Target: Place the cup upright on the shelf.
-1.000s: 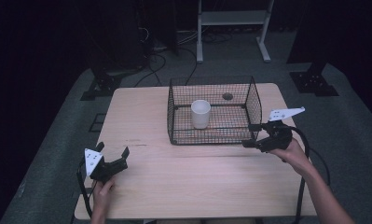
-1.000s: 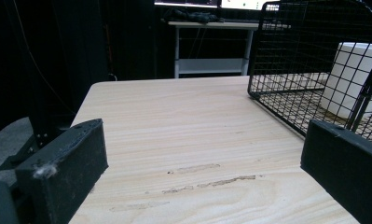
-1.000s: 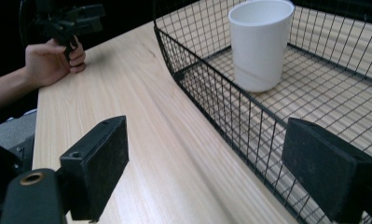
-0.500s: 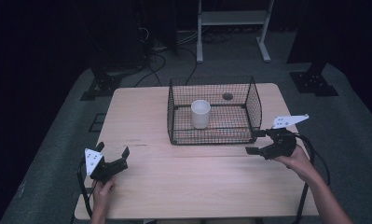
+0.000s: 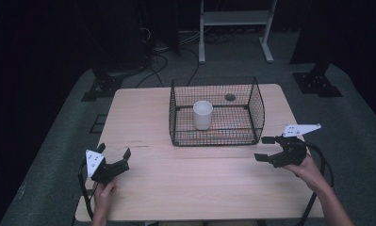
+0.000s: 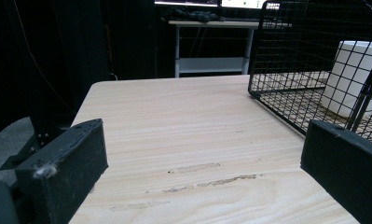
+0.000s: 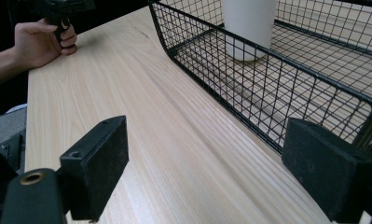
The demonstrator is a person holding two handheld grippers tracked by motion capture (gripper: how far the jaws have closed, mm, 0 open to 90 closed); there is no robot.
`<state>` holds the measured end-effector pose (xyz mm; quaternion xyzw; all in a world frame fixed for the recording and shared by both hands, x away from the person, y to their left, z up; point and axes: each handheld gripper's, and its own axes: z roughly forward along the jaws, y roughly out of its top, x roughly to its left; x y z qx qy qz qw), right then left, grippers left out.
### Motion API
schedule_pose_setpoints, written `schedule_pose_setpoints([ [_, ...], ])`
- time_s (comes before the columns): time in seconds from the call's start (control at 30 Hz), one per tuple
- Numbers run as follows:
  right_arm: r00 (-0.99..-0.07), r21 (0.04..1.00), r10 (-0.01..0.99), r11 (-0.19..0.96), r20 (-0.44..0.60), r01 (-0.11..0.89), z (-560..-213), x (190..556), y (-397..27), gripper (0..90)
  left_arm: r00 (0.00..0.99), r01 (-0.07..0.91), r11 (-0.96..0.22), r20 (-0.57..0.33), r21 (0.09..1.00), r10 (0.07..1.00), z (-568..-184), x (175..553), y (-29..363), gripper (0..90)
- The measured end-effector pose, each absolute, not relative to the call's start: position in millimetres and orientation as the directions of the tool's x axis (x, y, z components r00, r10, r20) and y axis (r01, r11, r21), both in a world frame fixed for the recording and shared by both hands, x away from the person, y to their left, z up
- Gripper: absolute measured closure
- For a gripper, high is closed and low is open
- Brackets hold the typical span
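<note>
Status, as I judge it: white cup [image 5: 202, 114] upright inside wire basket [image 5: 257, 104] on bench [image 5: 195, 174]; left claw [image 5: 114, 158] and right claw [image 5: 265, 148] both agape, empty, nothing evidently pending.

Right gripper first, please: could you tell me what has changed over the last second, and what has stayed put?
The right gripper has drawn back from the wire basket, toward the person and down to the table, jaws open, holding nothing. The left gripper, the basket and the white cup inside it kept their places.
</note>
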<state>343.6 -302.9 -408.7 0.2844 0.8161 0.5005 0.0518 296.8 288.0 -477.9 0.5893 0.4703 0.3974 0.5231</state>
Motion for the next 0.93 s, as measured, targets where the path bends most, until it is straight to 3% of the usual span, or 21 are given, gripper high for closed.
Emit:
schedule_pose_setpoints([
  [0.93, -0.776, 0.879, 0.601, 0.248, 0.191, 0.408, -443, 300, -329, 13.7, 0.236, 0.143, -0.01, -0.024, 0.99, 0.971, -478, 297, 288, 0.0],
])
